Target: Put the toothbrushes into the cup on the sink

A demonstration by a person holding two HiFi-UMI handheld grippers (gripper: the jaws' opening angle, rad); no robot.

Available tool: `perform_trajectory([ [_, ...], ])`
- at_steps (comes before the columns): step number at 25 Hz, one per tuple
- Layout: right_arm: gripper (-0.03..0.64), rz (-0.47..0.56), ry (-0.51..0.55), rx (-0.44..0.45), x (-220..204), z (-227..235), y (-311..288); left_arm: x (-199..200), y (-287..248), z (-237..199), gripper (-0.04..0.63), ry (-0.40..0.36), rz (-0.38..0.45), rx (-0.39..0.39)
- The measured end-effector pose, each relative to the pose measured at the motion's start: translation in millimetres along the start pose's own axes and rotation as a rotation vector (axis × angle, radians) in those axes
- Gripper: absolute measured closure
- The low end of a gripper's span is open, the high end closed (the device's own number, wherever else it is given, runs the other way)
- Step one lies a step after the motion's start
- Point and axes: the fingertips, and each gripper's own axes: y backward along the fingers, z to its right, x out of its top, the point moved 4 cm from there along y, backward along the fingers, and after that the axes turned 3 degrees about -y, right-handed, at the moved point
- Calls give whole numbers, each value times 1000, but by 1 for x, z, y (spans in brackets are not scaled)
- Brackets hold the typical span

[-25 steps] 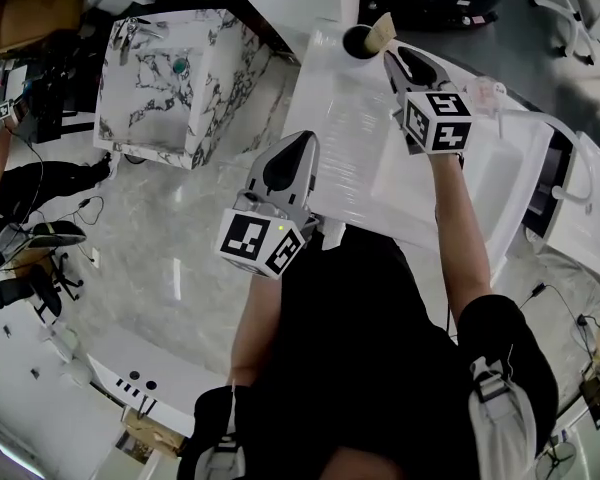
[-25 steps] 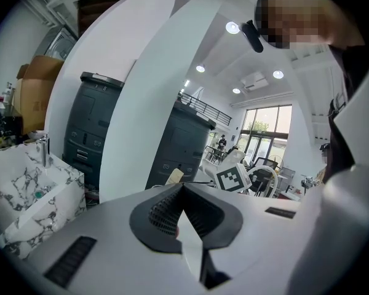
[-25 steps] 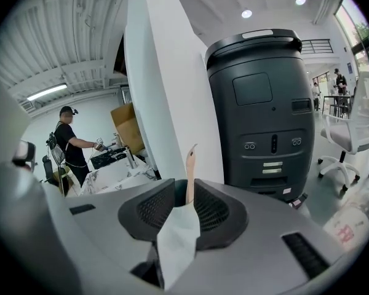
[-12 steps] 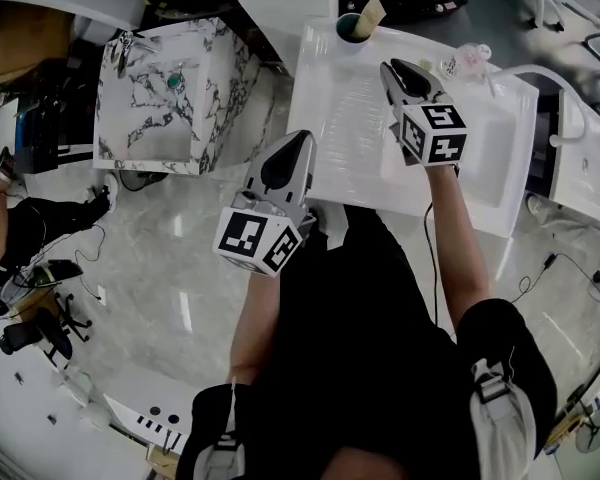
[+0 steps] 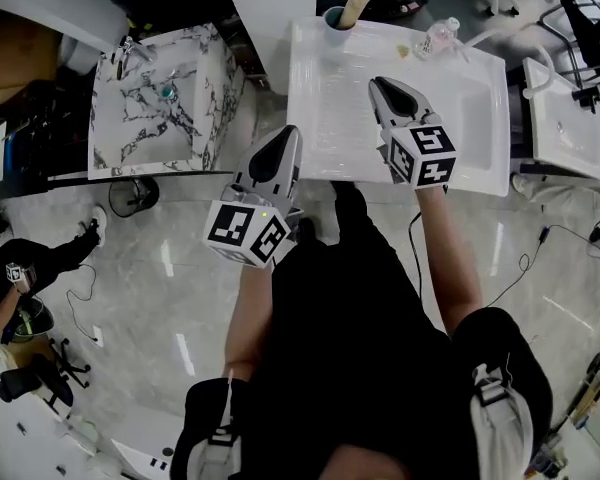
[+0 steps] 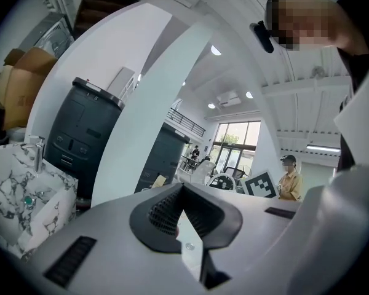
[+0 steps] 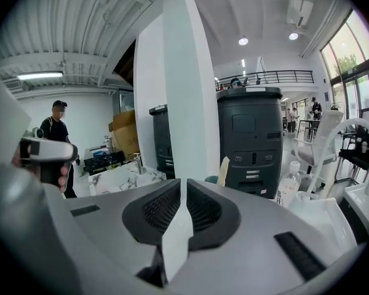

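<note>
A dark green cup (image 5: pixel 334 17) stands at the far left corner of the white sink counter (image 5: pixel 330 108), with a beige toothbrush (image 5: pixel 355 6) sticking out of it. My right gripper (image 5: pixel 378 84) hovers over the counter well short of the cup, shut and holding nothing. My left gripper (image 5: pixel 288 134) is off the counter's near left edge, also shut and holding nothing. In the right gripper view the cup (image 7: pixel 211 179) and toothbrush (image 7: pixel 224 170) show just beyond the shut gripper (image 7: pixel 183 184). The left gripper view shows only its shut gripper (image 6: pixel 182 188) and the room.
A clear plastic bottle (image 5: pixel 439 40) lies at the counter's far edge by the basin (image 5: pixel 475 118). A marble washstand (image 5: pixel 160 98) stands to the left, another white sink (image 5: pixel 565 118) to the right. A white pillar (image 7: pixel 178 91) rises behind the counter.
Both grippers have drawn back from the sink toward my body. The right gripper, which was close to the cup, is now well short of it. Both stayed shut.
</note>
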Motion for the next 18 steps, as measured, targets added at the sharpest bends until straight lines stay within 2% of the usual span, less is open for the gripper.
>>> perform_trajectory([
  [9,574,124,-26,-40,8,-62,84,5,37,15,581,-57,-7,-122],
  [18,578,234,-35,-54,9,-102,153,6,50,34,581,-99,-21,-197],
])
